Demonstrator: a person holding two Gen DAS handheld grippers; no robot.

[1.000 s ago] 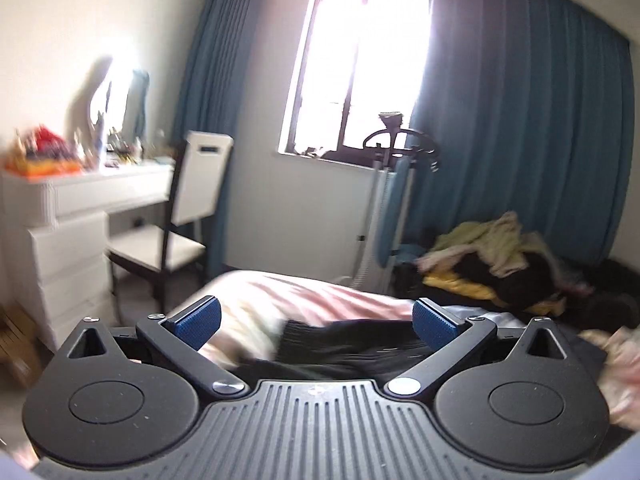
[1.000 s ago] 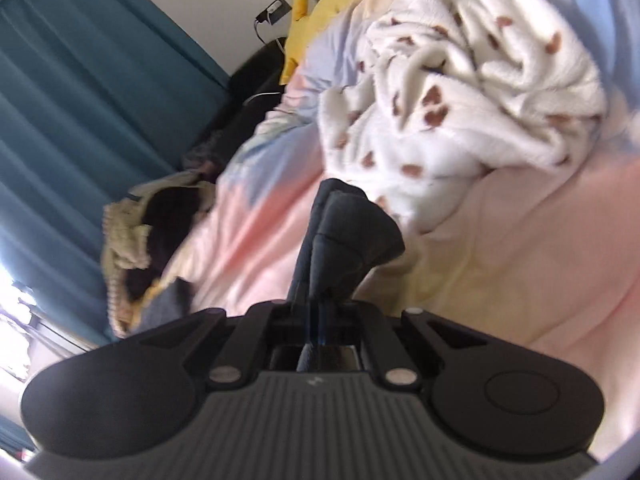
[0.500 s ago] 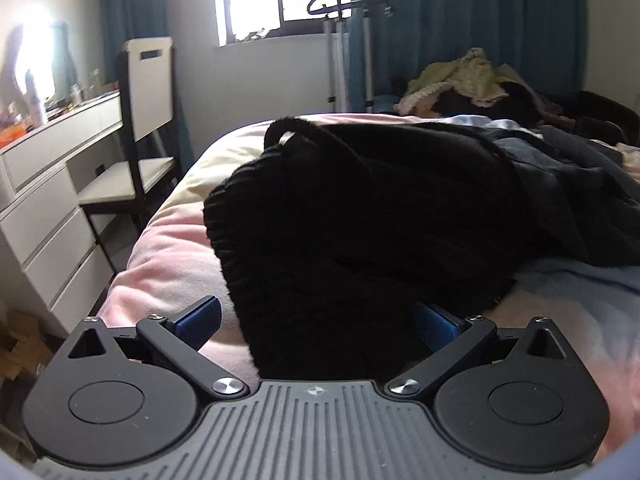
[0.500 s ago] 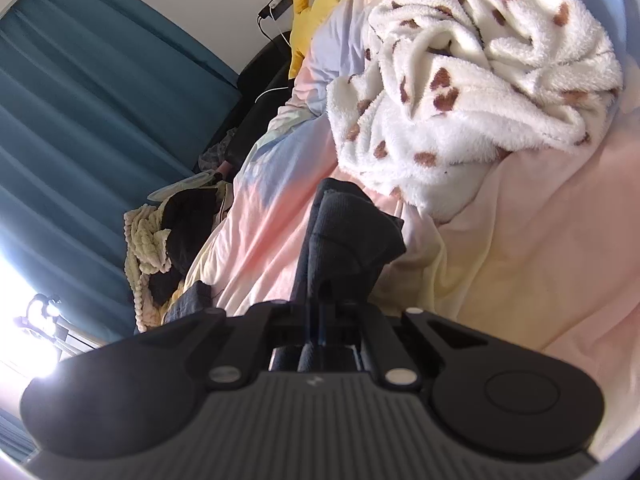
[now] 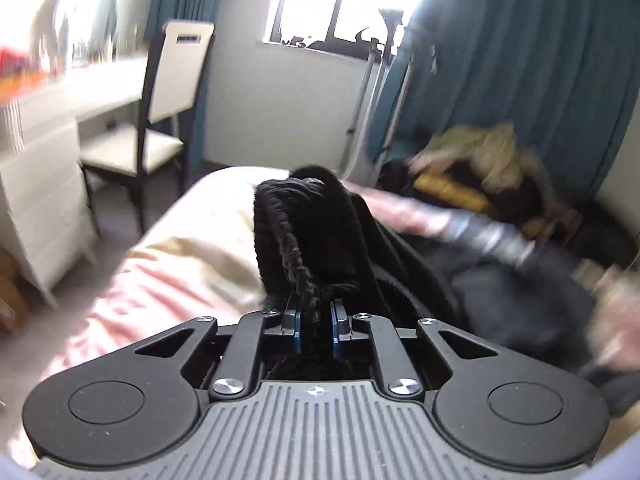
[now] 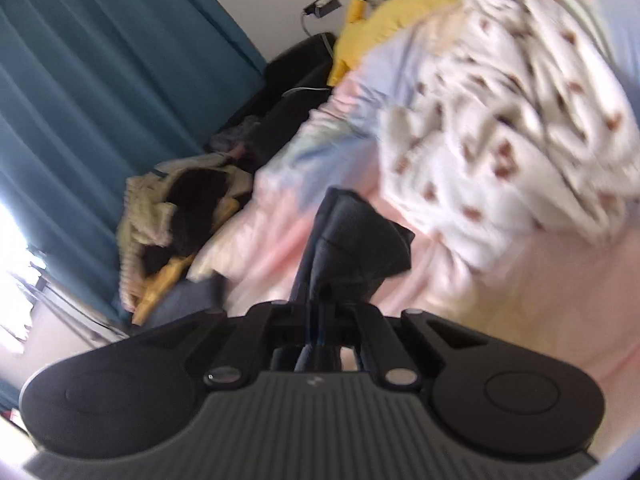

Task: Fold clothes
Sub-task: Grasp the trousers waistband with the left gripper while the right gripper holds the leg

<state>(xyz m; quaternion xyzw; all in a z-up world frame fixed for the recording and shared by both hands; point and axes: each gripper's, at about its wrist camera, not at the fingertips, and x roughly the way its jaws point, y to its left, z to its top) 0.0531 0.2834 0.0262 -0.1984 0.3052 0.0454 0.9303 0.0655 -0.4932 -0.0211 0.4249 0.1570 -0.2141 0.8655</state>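
Observation:
In the left wrist view my left gripper (image 5: 315,316) is shut on the ribbed edge of a black knit garment (image 5: 308,228), which is bunched up over the pink bed (image 5: 168,264). A dark grey part of the clothing (image 5: 520,304) trails off to the right, blurred. In the right wrist view my right gripper (image 6: 322,322) is shut on a dark grey fold of fabric (image 6: 352,248), held up above the pink bedsheet (image 6: 500,312).
A white chair (image 5: 160,92) and white dresser (image 5: 36,184) stand left of the bed. A pile of clothes (image 5: 480,168) lies by the teal curtain (image 5: 520,60). A white spotted fleece blanket (image 6: 512,96) and a yellow plush (image 6: 380,20) lie on the bed.
My left gripper was open above the bed, dropped onto the black garment and has closed on its edge. The right gripper keeps its grip and has shifted slightly.

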